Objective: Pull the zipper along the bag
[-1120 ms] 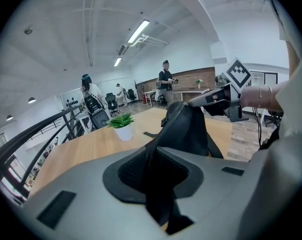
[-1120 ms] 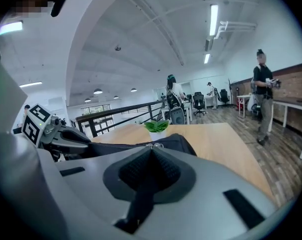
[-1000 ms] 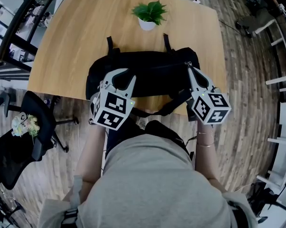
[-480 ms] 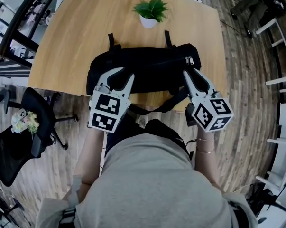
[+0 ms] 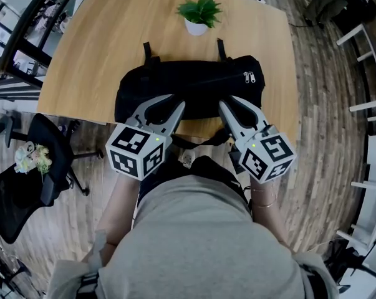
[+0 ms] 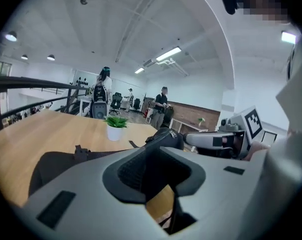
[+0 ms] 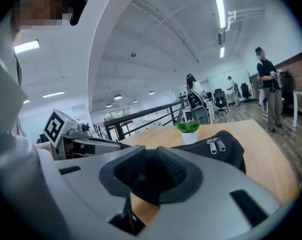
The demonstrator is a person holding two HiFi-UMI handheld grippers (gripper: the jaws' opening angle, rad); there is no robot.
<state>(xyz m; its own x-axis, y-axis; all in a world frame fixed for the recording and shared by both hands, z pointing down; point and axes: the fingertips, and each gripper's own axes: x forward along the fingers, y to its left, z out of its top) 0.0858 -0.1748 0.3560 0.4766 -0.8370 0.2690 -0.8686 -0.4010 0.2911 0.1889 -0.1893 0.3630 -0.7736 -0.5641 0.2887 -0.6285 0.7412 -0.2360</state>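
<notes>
A black duffel bag (image 5: 194,83) lies lengthwise along the near edge of a pale wooden bench (image 5: 94,48), with its two metal zipper pulls (image 5: 250,77) side by side at the bag's right end, toward the bench's right edge. Two short handle straps (image 5: 148,50) stick out from the bag's far side, and a shoulder strap (image 5: 200,143) droops over the bench's near edge.

The left gripper (image 5: 169,101) hangs over the near side of the bag left of its middle. Its fingers (image 6: 130,171) have just been opening and stand spread, pinching nothing; only the dark bag shows beyond the gap. The right gripper (image 5: 232,101) sits just right of the bag's middle at the same near edge, well short of the pulls. Its fingers (image 7: 178,171) have just eased in a little but are also apart, with nothing caught between them. The two grippers angle toward each other, marker cubes toward the person in a grey top.

A small potted plant (image 5: 199,14) in a white pot stands at the middle of the bench's far edge. A black office chair (image 5: 50,161) sits on the plank floor (image 5: 325,136) off the bench's near left corner.
</notes>
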